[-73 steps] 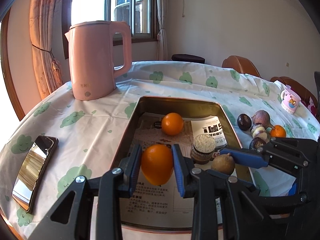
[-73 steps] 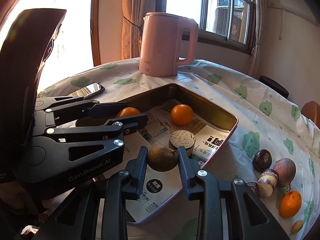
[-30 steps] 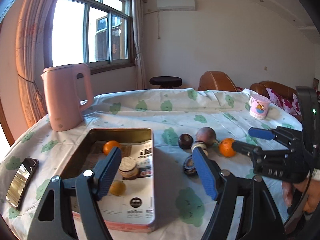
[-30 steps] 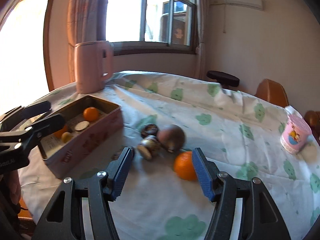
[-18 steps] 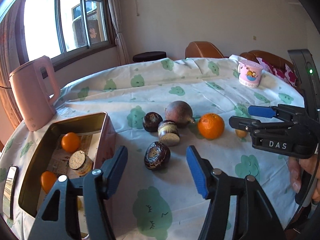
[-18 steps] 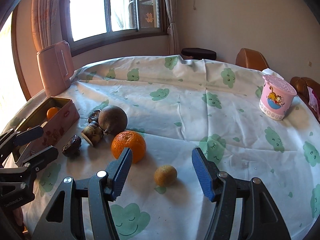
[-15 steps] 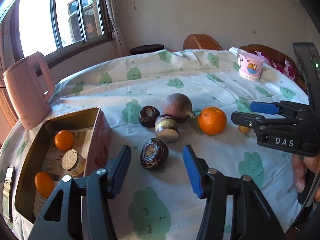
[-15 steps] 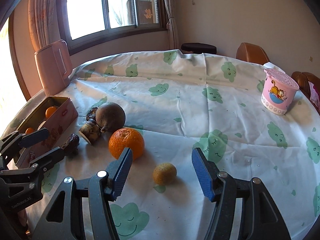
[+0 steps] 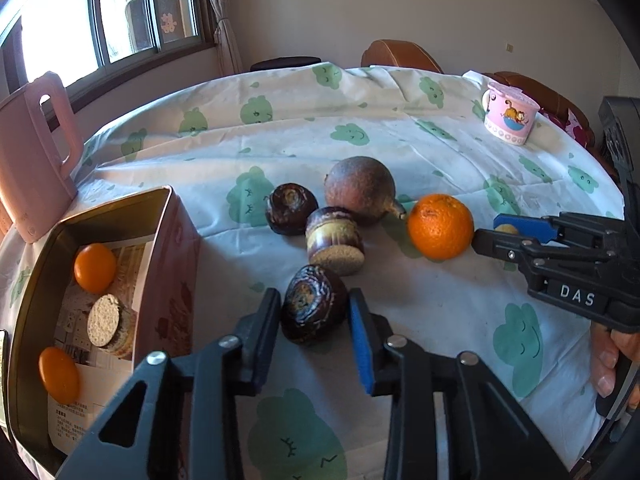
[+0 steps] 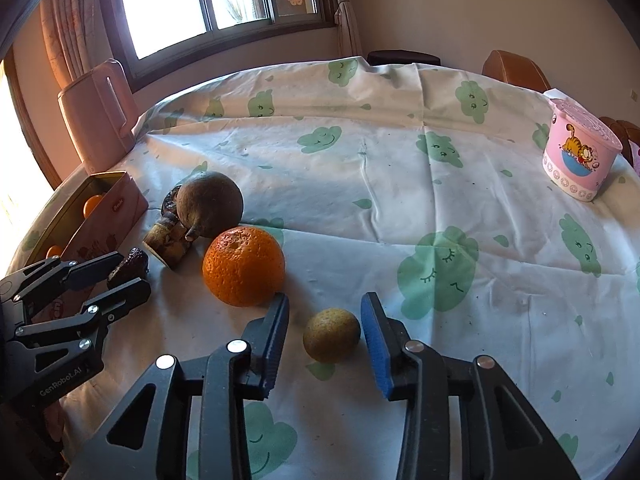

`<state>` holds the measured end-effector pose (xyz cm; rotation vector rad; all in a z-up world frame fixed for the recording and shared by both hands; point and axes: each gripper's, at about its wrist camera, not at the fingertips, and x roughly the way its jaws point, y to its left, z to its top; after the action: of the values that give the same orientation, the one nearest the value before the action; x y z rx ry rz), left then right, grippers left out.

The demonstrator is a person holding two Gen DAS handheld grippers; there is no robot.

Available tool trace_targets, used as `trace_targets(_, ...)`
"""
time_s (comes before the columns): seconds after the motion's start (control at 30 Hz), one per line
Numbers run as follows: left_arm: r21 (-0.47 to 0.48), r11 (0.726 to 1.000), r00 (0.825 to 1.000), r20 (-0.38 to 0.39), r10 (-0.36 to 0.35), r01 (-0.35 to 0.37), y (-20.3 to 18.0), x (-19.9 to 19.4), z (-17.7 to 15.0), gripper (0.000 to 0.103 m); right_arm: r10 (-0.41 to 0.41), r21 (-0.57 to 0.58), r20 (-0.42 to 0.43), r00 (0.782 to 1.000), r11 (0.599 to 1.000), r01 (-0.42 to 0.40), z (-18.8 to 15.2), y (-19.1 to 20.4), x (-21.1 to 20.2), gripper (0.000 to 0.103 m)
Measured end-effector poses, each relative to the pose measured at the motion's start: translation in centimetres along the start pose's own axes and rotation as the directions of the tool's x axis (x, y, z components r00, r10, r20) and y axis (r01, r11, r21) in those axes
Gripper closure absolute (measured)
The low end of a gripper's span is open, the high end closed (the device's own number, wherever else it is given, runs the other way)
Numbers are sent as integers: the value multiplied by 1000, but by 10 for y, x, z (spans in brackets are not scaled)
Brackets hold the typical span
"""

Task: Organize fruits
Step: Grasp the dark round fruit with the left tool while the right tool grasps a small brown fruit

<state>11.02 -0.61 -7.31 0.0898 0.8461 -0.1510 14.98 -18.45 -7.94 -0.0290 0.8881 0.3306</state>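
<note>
My left gripper (image 9: 314, 300) is shut on a dark brown ridged fruit (image 9: 308, 314) that rests on the cloth beside the pink tin box (image 9: 176, 240). The box holds two oranges (image 9: 95, 268) and a cork-topped piece (image 9: 106, 326). My right gripper (image 10: 326, 308) straddles a small yellow-brown fruit (image 10: 331, 334); its jaws are closing, with a gap still visible at the left pad. A big orange (image 10: 243, 266) lies just left of it. Behind are a large brown fruit (image 9: 358, 188), another dark fruit (image 9: 291, 208) and a cut brown piece (image 9: 335, 240).
A pink kettle (image 9: 32, 160) stands behind the box at the table's left edge. A pink cartoon cup (image 10: 580, 160) sits far right. Brown chairs (image 9: 400, 54) ring the far side. A person's hand (image 9: 608, 364) holds the right gripper's handle.
Both grippers have dropped closer to the cloth. The left jaws have shut onto the dark ridged fruit. The right jaws have narrowed around the small yellow-brown fruit.
</note>
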Motion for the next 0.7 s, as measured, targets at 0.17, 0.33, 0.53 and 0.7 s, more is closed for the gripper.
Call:
trace_targets(0.17, -9, 1000, 1000, 19, -25, 25, 2, -3, 0, 69, 2, -21, 9, 1000, 1000, -1, 0, 4, -2, 75)
trace_targets(0.33, -13, 999, 998, 61, -30, 30, 3, -11, 0, 69, 1, -34, 50, 999, 999, 0, -1, 6, -10, 75)
trace_targets(0.53, -6, 1000, 994, 107, -16, 17, 2, -20, -1, 69, 3, -54, 98, 995, 999, 3, -2, 10, -19, 75)
trace_targets(0.7, 0, 1000, 990, 141, -8, 8, 1, -26, -1, 69, 24, -57, 143, 989, 998, -16, -3, 10, -28, 75)
